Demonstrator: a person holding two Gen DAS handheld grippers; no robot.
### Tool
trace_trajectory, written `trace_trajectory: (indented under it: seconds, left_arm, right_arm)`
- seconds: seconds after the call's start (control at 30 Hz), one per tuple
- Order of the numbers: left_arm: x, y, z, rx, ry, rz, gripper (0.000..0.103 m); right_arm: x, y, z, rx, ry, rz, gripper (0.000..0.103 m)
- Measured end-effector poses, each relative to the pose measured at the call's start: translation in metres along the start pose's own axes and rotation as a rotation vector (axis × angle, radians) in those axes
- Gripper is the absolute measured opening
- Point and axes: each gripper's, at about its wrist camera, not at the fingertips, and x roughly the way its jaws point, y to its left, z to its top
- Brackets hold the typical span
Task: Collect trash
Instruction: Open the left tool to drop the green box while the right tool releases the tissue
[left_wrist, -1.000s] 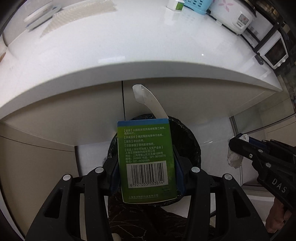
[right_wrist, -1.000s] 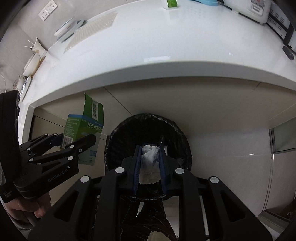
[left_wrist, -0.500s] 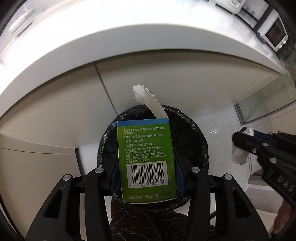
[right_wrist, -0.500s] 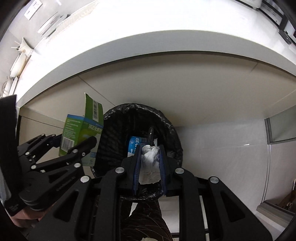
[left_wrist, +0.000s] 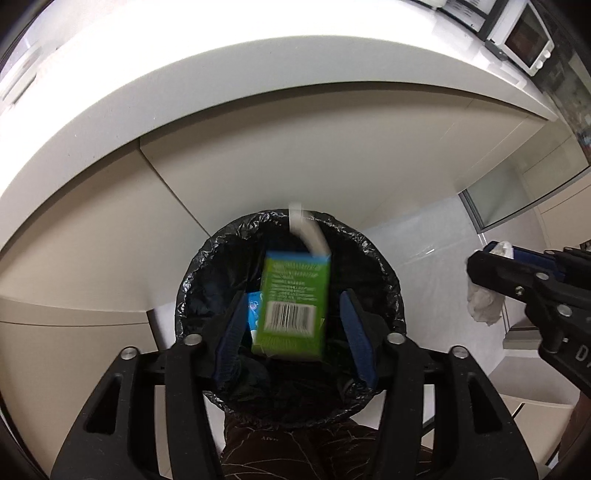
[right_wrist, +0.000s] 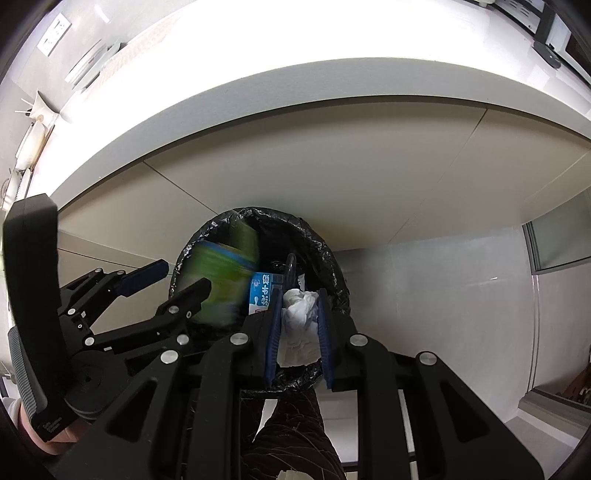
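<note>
Left wrist view: your left gripper (left_wrist: 293, 325) is opening, the green box (left_wrist: 291, 304) dropping into the bin (left_wrist: 388, 280); your right gripper (right_wrist: 297, 325) clamps crumpled tissue (right_wrist: 297, 328), undropped.

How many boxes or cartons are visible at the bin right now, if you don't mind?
2. The green box is blurred between the left gripper's opening jaws, above the black-lined bin. A blue-and-white carton lies inside. More may be hidden deeper.
</note>
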Motion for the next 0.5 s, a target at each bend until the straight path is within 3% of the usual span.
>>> trace_trajectory:
  seconds: [0.23,0.3,0.5]
  left_arm:
    - [-0.009,0.004,0.000,-0.015,-0.027,-0.005,0.077]
    - [-0.012,0.006,-0.001,-0.026,-0.032,-0.004,0.086]
    - [-0.016,0.023,-0.003,-0.068,-0.038,0.014,0.097]
  right_arm:
    - [-0.005,0.003,-0.001,-0.012,-0.009,0.007,0.018]
    - [-0.005,0.005,-0.001,-0.017,-0.010,0.009,0.018]
    - [-0.001,0.012,0.004,-0.024,-0.015,0.018,0.018]
